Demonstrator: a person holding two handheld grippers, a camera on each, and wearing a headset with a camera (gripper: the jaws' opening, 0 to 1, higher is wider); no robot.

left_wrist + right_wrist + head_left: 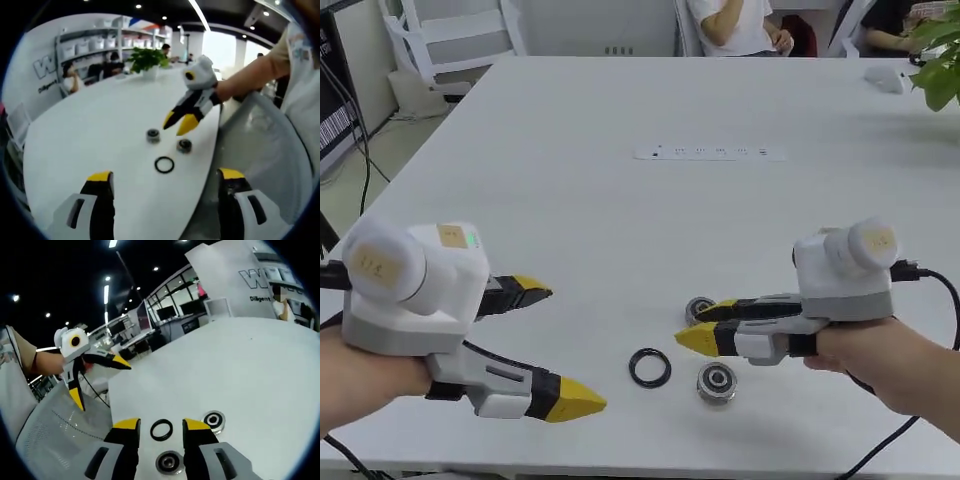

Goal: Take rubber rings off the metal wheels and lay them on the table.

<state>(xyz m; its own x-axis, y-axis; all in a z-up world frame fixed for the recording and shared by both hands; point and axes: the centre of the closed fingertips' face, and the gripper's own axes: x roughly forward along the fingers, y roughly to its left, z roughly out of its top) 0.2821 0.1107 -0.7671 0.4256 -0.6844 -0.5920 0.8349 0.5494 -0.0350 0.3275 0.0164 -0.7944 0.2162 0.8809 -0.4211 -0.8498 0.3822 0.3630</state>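
So the black rubber ring (650,367) is lying flat on the white table (620,210) near the front edge, all on its own, not touching anything. Two small metal wheels are sitting close by: the near wheel (717,381) is just beside the ring, and the far wheel (700,308) is sitting a bit further back, partly hiding behind the right gripper (692,328). Can't really make out whether either wheel is wearing a ring, too small to say.

The right gripper is hovering low with its yellow tips pointing in between the two wheels. Its jaws are sitting a little apart with nothing between them; in its own view the ring is showing through the gap, on the table beyond.

The left gripper (560,348) is hanging off to the left of the ring, well apart from it, jaws spread wide and carrying nothing.

Further back on the table a white power strip (710,153) is lying flat, and some green plant leaves (935,60) are poking in at the far right corner.
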